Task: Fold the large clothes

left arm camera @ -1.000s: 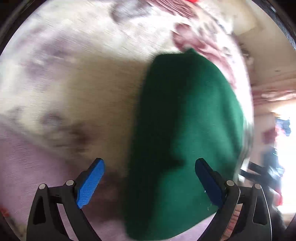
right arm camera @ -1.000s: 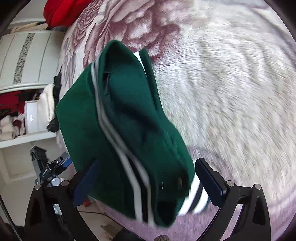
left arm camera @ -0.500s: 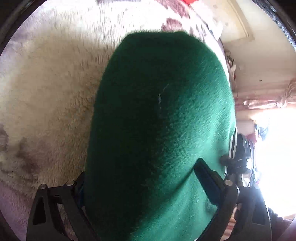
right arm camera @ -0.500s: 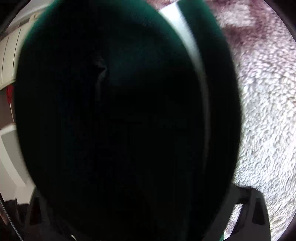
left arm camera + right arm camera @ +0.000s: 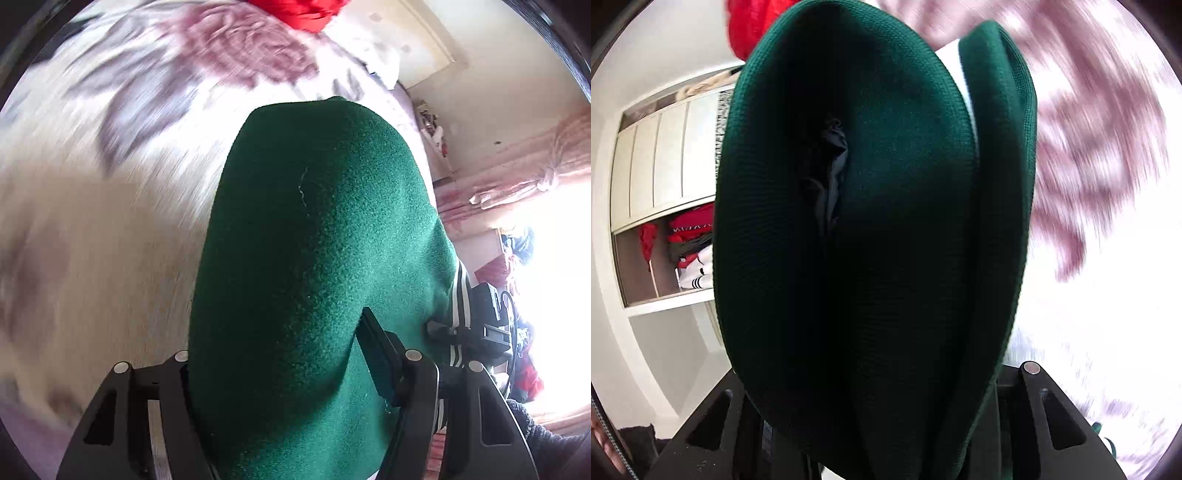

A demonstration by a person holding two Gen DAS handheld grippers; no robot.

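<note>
A folded dark green garment (image 5: 317,258) with white stripes at its edge fills the middle of both views and is lifted off the bed. My left gripper (image 5: 280,373) is shut on one end of it; the right finger (image 5: 380,354) presses into the cloth and the left finger is hidden behind it. My right gripper (image 5: 879,413) is shut on the other end of the green garment (image 5: 871,229); its fingertips are covered by cloth. The right gripper also shows at the far right of the left wrist view (image 5: 476,328).
A fluffy white blanket with purple flower print (image 5: 110,184) covers the bed below. A red bundle (image 5: 310,11) lies at the bed's far end. White cupboards and open shelves with clothes (image 5: 676,236) stand to the left. A bright window with pink curtains (image 5: 535,177) is to the right.
Both grippers have closed on the green garment, which lay between open jaws one second ago, and have lifted it. The views have tilted up toward the far end of the bed.
</note>
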